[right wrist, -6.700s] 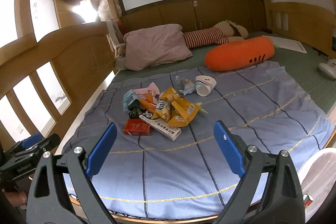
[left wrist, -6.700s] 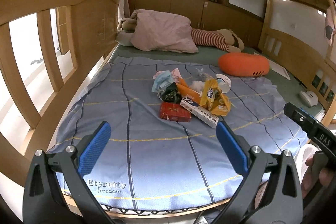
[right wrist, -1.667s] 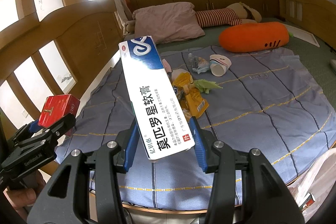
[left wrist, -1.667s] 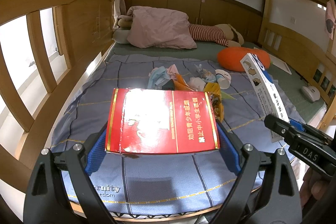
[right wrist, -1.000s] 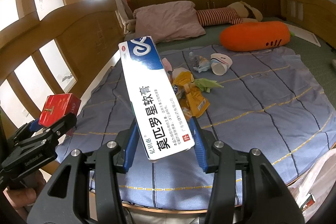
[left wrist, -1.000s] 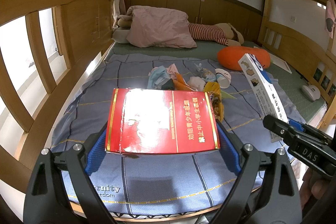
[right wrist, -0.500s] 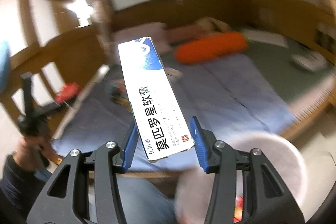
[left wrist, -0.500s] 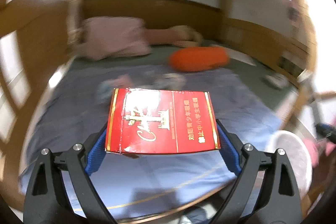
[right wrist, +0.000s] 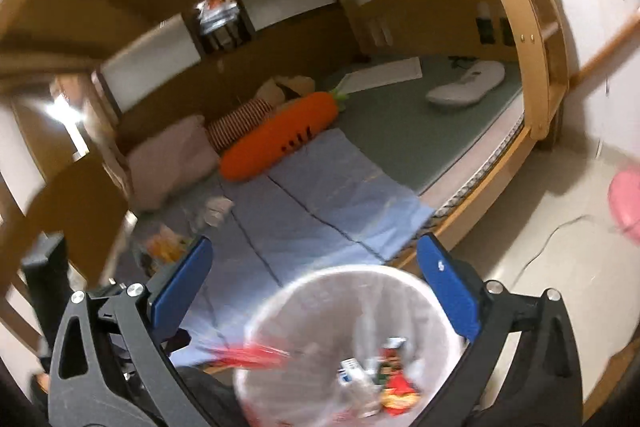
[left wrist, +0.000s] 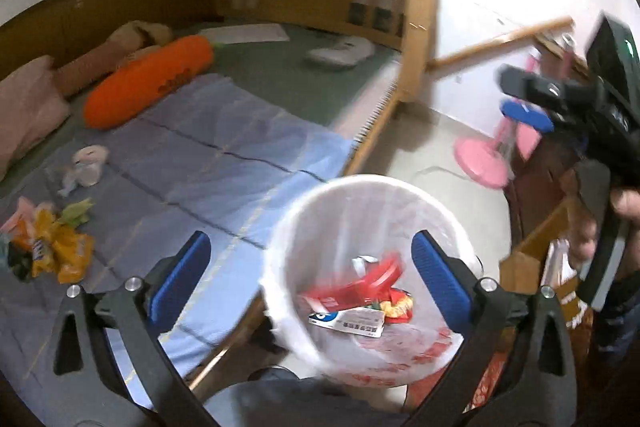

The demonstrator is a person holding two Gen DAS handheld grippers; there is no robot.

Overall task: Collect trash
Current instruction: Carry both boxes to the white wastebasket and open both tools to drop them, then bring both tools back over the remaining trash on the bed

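Both grippers are held above the white trash bin (left wrist: 372, 267), which stands on the floor just beside the bed (left wrist: 224, 147). The jaws of the left gripper (left wrist: 310, 275) are spread wide and nothing is held between them; the same is seen for the right gripper (right wrist: 314, 285). Inside the bin a red box (left wrist: 360, 287) and a white and blue carton (left wrist: 348, 321) are lying among other rubbish. So a part of the collecting is judged to be done. On the blue blanket a heap of wrappers (left wrist: 48, 243) and a paper cup (left wrist: 90, 163) are left, well apart from the bin, and must be fetched next.
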